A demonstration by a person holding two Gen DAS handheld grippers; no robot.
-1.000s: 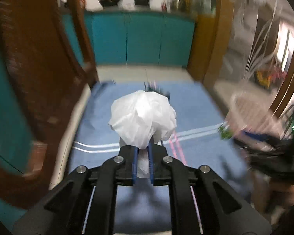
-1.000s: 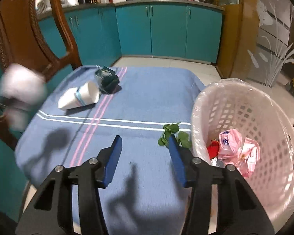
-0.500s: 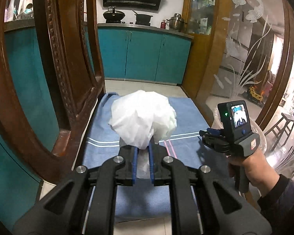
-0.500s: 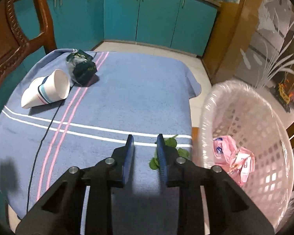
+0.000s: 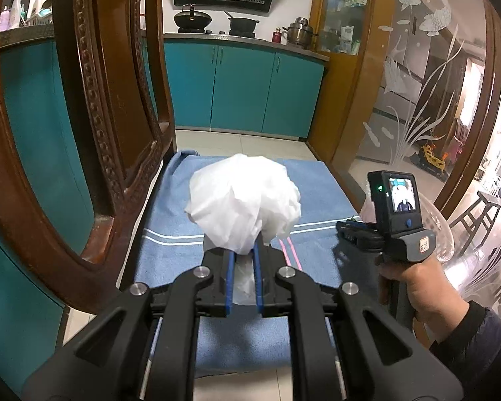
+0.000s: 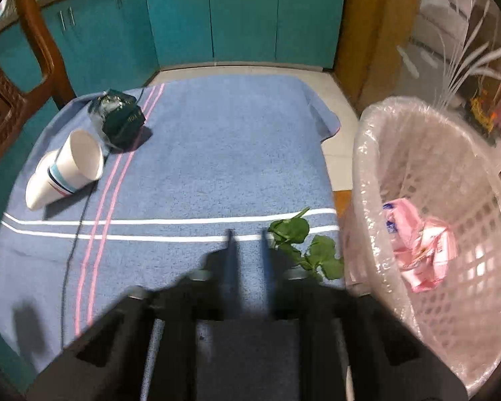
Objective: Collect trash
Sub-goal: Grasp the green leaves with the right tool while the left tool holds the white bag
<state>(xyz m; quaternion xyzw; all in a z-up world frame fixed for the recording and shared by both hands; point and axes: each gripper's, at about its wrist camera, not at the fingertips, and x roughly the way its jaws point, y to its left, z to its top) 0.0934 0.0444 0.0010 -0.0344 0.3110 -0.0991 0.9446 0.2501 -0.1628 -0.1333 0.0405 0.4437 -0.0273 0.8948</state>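
My left gripper is shut on a crumpled white paper ball and holds it in the air above the near edge of the blue cloth. My right gripper is nearly shut and empty, low over the cloth, just left of green leaves. It also shows in the left wrist view, held by a hand. A pink-lined white basket at the right holds pink wrappers. A white paper cup lies on its side at the left, next to a dark green packet.
A carved wooden chair back stands close on the left. Teal kitchen cabinets line the far wall. A glass door with etched fish is at the right. A thin dark cord runs across the cloth's left side.
My right gripper's jaws have closed from wide open to nearly shut and it has moved lower over the cloth. My left gripper has swung up and steadied with the paper ball.
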